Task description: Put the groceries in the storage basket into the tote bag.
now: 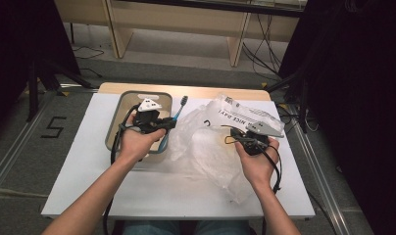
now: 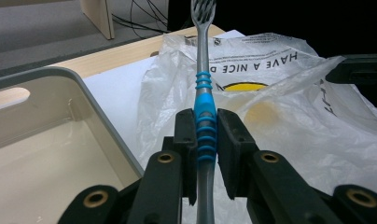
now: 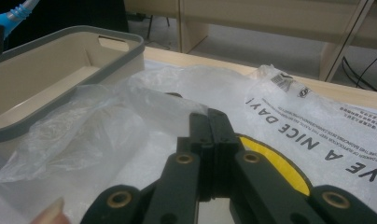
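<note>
A toothbrush (image 1: 179,108) with a grey and blue handle (image 2: 204,107) sits clamped between the pads of my left gripper (image 1: 168,123) (image 2: 205,122), bristle head pointing away. It hangs over the right rim of a grey-edged beige tray (image 1: 112,131) (image 2: 84,88), close to a crumpled clear plastic bag (image 1: 206,147) (image 2: 280,116) printed "HAVE A NICE DAY". My right gripper (image 1: 234,133) (image 3: 208,120) is shut with its jaws pressed together on the bag's film (image 3: 107,121), which rises in a fold toward it. The tray (image 3: 60,37) looks bare inside.
A white sheet (image 1: 88,161) covers the wooden table, with a bare strip along the front. Wooden furniture legs (image 1: 118,29) and cables (image 1: 262,46) stand on the floor beyond the far edge. Dark stands flank both sides.
</note>
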A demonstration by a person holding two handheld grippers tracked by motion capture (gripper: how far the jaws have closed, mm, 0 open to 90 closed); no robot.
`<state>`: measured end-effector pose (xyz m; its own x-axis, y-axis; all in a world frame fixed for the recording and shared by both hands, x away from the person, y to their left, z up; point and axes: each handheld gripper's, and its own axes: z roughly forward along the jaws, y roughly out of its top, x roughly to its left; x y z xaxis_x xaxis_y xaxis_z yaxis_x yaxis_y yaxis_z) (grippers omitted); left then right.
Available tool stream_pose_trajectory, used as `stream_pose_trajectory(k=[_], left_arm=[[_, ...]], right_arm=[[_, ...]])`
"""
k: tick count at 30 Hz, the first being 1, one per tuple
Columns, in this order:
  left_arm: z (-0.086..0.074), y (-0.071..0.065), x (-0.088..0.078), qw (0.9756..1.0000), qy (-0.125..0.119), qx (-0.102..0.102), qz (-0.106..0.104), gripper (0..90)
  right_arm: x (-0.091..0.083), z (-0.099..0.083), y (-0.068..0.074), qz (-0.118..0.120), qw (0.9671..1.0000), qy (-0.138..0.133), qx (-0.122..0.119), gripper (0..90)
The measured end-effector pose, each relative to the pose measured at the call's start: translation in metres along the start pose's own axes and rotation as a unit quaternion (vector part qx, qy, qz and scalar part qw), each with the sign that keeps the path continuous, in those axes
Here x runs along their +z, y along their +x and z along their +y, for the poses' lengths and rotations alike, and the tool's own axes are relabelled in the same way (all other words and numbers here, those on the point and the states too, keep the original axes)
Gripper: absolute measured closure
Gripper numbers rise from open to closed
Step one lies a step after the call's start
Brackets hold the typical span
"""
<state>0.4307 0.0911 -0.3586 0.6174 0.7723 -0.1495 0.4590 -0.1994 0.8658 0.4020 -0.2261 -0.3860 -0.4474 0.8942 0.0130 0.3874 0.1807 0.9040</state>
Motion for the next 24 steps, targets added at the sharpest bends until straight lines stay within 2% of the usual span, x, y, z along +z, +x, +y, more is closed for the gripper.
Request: stream_pose_trajectory(k=[15, 24], left_arm=[[-0.009, -0.019, 0.007, 0.9995, 0.016, 0.018, -0.021, 78.3], [-0.015, -0.033, 0.011, 0.9982, 0.029, 0.037, -0.037, 78.3]], right_arm=[[0.0, 0.0, 0.0, 0.0, 1.0, 0.0, 0.0, 90.0], [0.0, 0.0, -0.001, 0.0, 1.0, -0.001, 0.0, 90.0]])
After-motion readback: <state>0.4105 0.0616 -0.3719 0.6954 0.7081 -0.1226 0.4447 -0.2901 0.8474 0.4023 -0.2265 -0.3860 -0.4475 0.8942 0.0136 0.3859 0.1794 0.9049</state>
